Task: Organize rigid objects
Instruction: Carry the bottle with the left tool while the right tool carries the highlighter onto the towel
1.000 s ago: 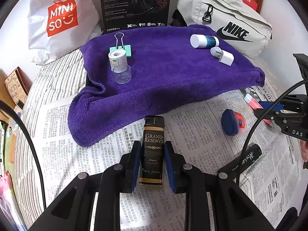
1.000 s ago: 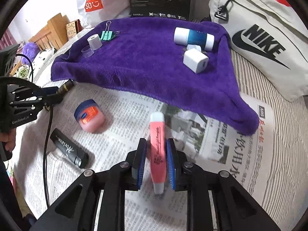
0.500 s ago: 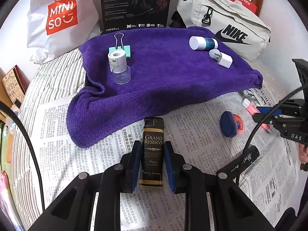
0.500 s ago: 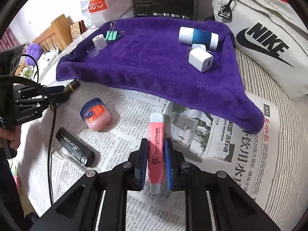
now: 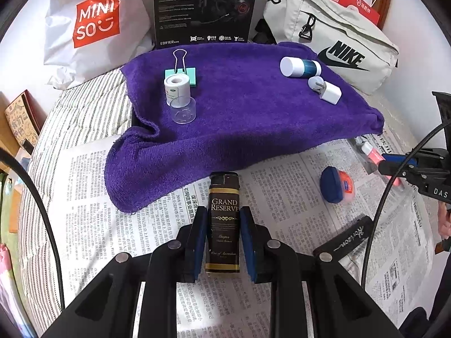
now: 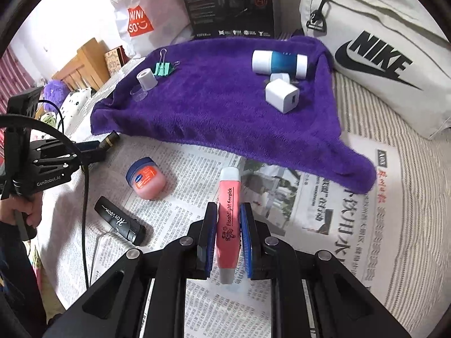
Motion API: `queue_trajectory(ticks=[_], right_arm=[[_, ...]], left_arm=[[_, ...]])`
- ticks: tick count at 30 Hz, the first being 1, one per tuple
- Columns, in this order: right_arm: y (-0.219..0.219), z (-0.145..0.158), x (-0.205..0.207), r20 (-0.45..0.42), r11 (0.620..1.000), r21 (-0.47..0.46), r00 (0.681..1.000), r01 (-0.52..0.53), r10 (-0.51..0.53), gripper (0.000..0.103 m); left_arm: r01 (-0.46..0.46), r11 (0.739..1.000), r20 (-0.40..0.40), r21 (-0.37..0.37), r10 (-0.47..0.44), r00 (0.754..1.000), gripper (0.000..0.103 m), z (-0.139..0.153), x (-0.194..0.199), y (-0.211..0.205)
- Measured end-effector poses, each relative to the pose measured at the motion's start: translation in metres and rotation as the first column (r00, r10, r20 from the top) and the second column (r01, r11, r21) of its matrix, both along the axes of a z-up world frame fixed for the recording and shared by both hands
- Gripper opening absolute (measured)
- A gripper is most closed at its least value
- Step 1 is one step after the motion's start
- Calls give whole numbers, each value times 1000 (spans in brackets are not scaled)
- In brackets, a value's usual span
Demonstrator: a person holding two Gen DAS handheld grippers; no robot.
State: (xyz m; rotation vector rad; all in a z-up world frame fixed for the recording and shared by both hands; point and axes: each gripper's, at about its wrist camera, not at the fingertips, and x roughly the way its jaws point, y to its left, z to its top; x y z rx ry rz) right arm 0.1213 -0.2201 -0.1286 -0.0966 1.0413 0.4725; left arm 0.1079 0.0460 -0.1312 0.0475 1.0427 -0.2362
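My left gripper (image 5: 223,219) is shut on a black and gold lighter (image 5: 224,219) marked Grand Reserve, held just in front of the purple towel (image 5: 253,118). My right gripper (image 6: 229,219) is shut on a pink earpick tube (image 6: 229,211) over the newspaper (image 6: 324,202). On the towel lie a green binder clip (image 5: 181,70), a white tape roll (image 5: 177,88), a clear cap (image 5: 183,112), a white and blue bottle (image 5: 300,67) and a white charger plug (image 5: 327,91). A small blue-lidded jar (image 6: 146,178) and a black tube (image 6: 119,221) rest on the newspaper.
A Miniso bag (image 5: 93,19), a black headset box (image 5: 205,8) and a grey Nike bag (image 5: 335,39) stand behind the towel. A striped bed cover (image 5: 81,112) lies under the newspaper. A hand (image 6: 19,211) holds the left gripper's handle.
The right gripper's jaws have closed onto the pink earpick tube and lifted it slightly off the newspaper. The left gripper holds the lighter as before.
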Motion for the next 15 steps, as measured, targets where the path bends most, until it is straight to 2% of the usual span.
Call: queue_trajectory(ticks=[15], right_arm=[[-5,20,10,34,1000,6,999,-7,7,17]], left_arm=[[20,1000,61,-19,-19,998,23,31,1,3]])
